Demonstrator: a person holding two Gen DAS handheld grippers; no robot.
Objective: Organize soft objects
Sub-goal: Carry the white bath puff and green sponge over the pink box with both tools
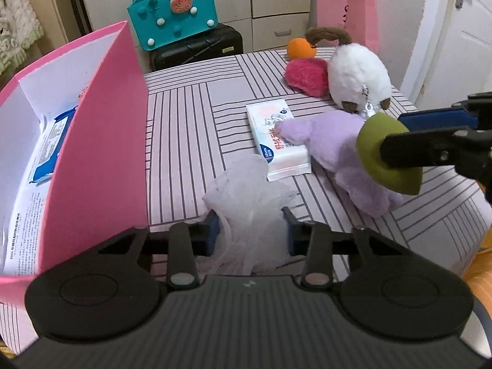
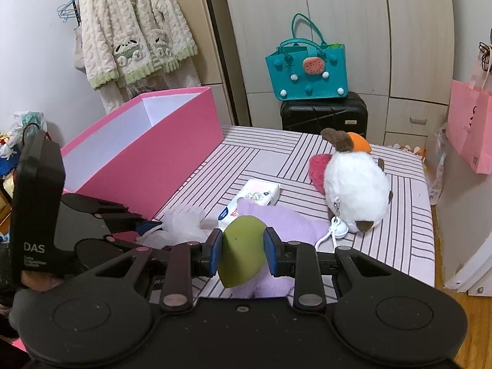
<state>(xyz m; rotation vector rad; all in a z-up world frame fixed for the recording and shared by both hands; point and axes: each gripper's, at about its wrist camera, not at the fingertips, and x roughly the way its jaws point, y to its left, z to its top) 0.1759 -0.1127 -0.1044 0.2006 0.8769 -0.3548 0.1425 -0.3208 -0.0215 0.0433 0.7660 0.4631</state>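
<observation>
White mesh puff (image 1: 246, 196) sits pinched in the left claw (image 1: 250, 230) at the near edge of the striped bed (image 1: 190, 129), just beside the open pink box (image 1: 101, 141). Olive-green teardrop sponge (image 2: 243, 255) is squeezed in the right claw (image 2: 243, 253), above the lilac plush (image 1: 338, 153) that sprawls over a white tissue pack (image 1: 273, 135). Toward the far right corner, a white-and-brown plush (image 1: 356, 77) leans on a red fuzzy cushion (image 1: 306, 75), with an orange ball (image 1: 299, 48), possibly plush, behind.

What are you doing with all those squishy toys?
Tidying soft things into the pink box. The left gripper is pinching a white mesh puff beside the box. The right gripper is pinching a green teardrop sponge above the purple plush. The white plush waits on the bed.
</observation>
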